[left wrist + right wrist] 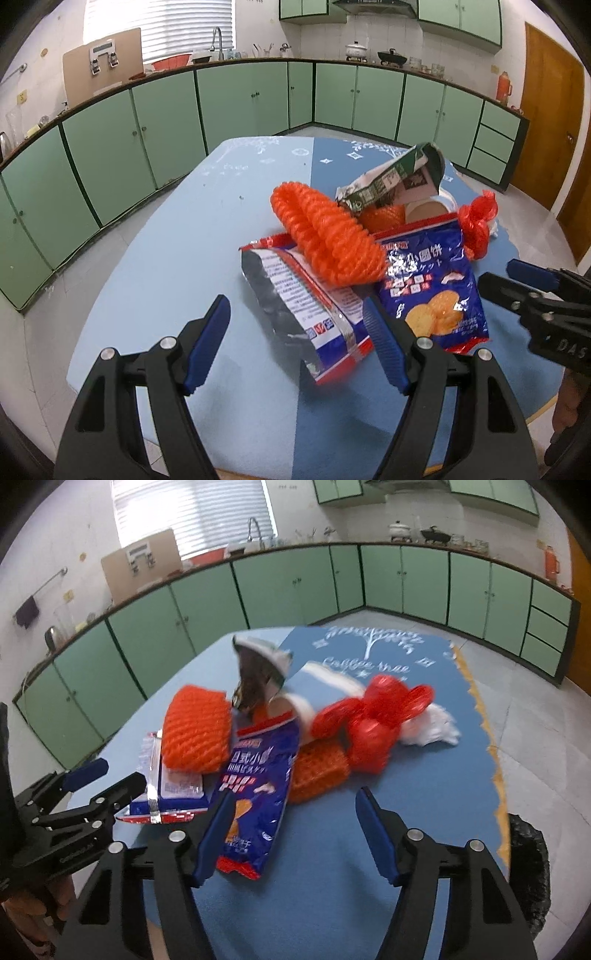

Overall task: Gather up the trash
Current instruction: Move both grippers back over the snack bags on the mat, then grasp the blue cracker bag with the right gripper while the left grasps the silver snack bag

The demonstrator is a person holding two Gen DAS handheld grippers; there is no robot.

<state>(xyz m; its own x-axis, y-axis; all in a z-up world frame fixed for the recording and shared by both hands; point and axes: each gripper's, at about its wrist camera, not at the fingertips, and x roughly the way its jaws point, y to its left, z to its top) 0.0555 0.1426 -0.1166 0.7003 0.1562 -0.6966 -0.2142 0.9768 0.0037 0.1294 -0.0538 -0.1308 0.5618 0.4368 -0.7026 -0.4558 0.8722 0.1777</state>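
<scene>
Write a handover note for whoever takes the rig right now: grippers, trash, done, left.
Left gripper: open, empty, its jaws either side of the red-and-blue wrapper.
Right gripper: open, empty, at the near end of the blue biscuit bag.
All trash sits piled on the table: orange foam net, crumpled carton, red plastic bag, white tissue.
Done: nothing gripped.
Left: every piece. A black bag shows at the table's right edge.

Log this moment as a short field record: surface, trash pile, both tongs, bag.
surface: table with blue cloth
trash pile: blue biscuit wrapper, second wrapper, orange foam net, crumpled carton, red plastic bag, white tissue
left tongs: open, at second wrapper
right tongs: open, near blue biscuit wrapper
black bag: at table edge, right
</scene>
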